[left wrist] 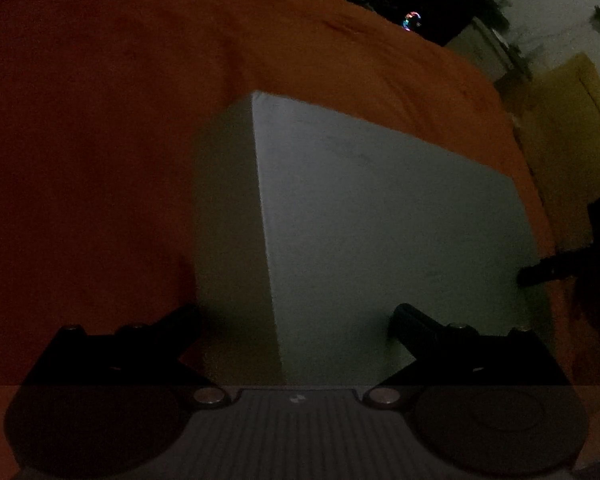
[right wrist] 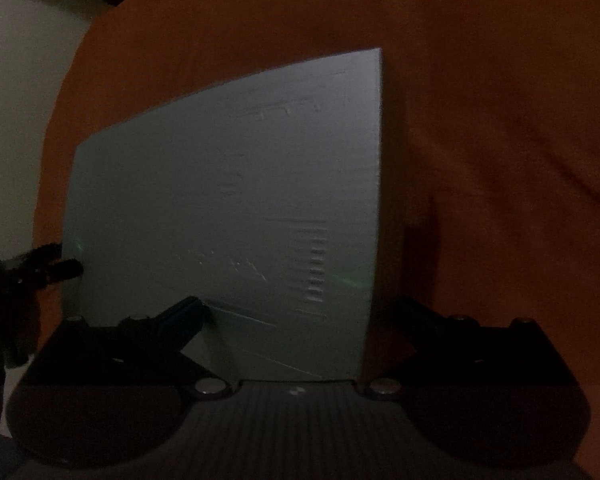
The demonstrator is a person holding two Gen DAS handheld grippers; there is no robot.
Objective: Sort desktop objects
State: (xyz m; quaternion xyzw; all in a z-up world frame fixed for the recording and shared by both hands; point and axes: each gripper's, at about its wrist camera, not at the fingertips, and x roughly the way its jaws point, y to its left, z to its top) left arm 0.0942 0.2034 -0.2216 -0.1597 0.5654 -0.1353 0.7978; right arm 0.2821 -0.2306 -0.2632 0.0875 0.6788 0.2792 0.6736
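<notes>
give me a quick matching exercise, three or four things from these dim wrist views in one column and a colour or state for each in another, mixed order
Things:
1. box
2. cloth
3. left gripper
4. door

Colour or state:
a. yellow
b. straddling the box's lower corner
c. pale grey
d. orange

Pairs: 1-c, 2-d, 3-b, 4-a
</notes>
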